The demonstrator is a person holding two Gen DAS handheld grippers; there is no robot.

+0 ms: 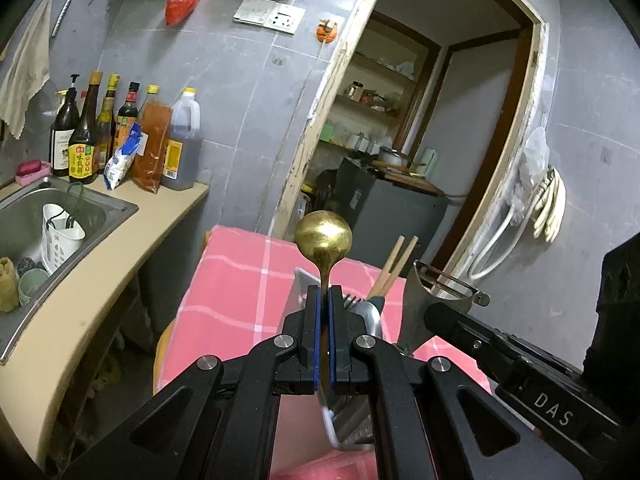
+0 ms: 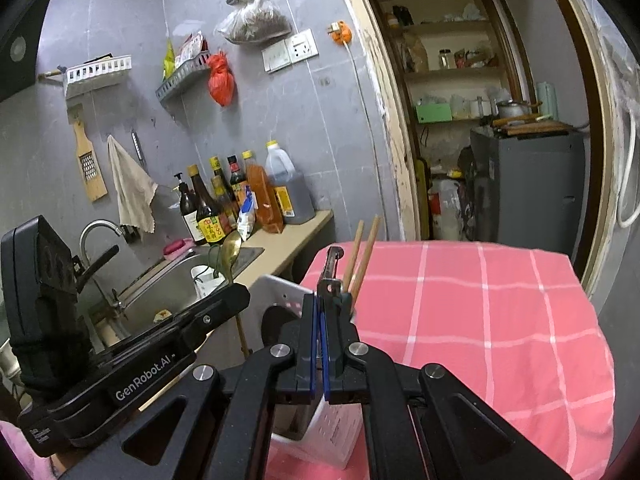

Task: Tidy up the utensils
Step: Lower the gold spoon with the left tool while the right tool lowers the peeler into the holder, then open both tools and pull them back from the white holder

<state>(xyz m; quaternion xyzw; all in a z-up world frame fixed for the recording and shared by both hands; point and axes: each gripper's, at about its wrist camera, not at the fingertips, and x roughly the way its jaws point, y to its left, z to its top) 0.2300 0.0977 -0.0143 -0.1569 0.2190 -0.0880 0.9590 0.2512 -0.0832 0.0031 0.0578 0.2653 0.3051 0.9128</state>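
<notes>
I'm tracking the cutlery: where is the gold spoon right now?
The gold spoon is clamped upright in the left gripper, bowl up, just left of the chopsticks, above the white utensil holder.

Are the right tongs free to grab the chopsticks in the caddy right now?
Probably not yet: the right tongs are shut on the peeler. The chopsticks stand just beside it, unobstructed, once that is released.

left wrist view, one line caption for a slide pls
Left gripper clamps a gold metal spoon upright above the white plastic utensil caddy on a pink checked cloth.
</notes>
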